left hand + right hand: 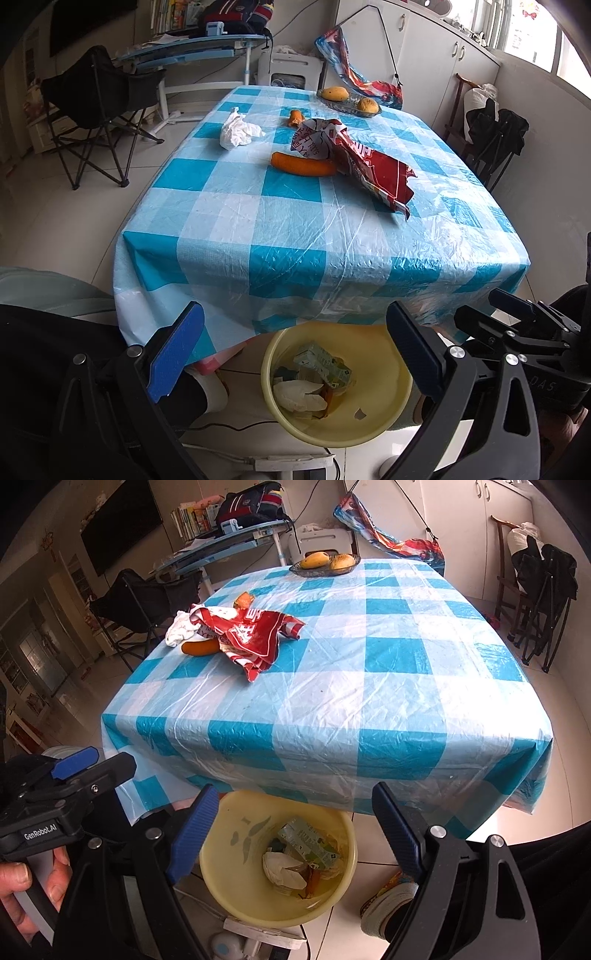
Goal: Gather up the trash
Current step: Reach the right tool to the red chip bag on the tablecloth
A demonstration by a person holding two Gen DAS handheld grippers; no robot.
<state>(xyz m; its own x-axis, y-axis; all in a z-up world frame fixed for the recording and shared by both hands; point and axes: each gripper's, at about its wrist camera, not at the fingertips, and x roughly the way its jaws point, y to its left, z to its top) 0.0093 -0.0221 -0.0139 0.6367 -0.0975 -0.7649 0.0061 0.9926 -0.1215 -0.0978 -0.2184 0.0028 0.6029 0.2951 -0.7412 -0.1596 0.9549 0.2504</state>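
We stand at the near edge of a table (pixel 229 229) under a blue-and-white checked plastic cloth, a two-finger claw in each hand, both tilted downward. Directly below that edge, on the floor, sits a yellow basin (pixel 391 417) that already holds a crumpled white tissue, a greenish carton and some scraps.

Both claws hang over the basin, well short of the rubbish left on the table. The left gripper (pixel 295 350) is spread wide with nothing between its blue pads. The right gripper (pixel 291 834) is also spread wide and empty.

The remaining trash lies past the middle of the table, away from the basin. The red snack wrapper (pixel 373 166) is the nearest piece; its long axis runs diagonally, the torn end pointing back toward the basin side. Touching its far-left edge is an orange sausage-like piece (pixel 303 164), lying crosswise to our reach. Farther left sits a crumpled white tissue (pixel 238 129), and beyond the wrapper a small orange scrap (pixel 295 118). At the far edge, a fruit dish (pixel 349 105) with two yellow fruits does not look like rubbish.

From the right wrist view the wrapper lies up and left; from the left, almost straight ahead, so we judge the left claw slightly better placed.
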